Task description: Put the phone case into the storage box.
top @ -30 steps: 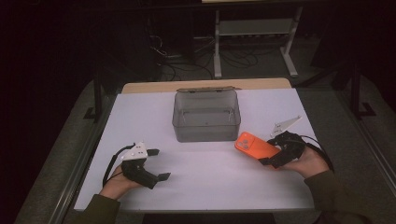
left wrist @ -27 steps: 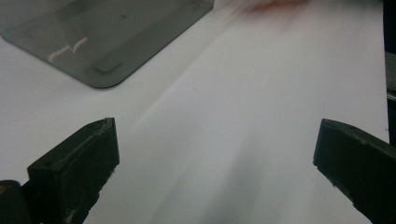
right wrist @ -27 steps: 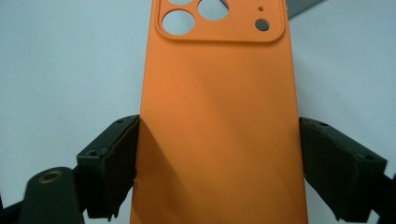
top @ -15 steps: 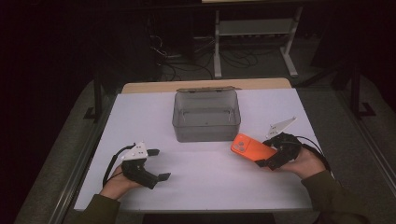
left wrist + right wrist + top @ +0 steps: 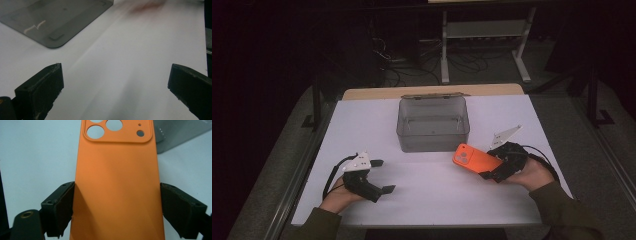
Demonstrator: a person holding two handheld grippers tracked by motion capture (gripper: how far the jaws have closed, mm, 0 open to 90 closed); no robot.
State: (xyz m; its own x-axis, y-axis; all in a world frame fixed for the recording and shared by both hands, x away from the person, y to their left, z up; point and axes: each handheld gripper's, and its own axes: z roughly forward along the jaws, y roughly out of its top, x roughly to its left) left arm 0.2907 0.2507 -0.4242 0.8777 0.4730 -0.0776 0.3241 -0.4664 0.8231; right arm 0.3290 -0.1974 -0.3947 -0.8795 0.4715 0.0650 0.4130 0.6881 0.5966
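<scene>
Above the white desk (image 5: 432, 185), just right of the grey box (image 5: 433, 125), the right tool (image 5: 495, 169) squeezes the orange phone case (image 5: 476, 158). Next it likely goes into the box. The left tool (image 5: 379, 176) rests open, empty.

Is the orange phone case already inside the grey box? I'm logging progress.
No, the orange phone case is held by the right gripper outside the grey box.

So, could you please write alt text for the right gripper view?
The right gripper is shut on an orange phone case, one black jaw on each long side. The case's camera cutouts point away, above a white table.
</scene>
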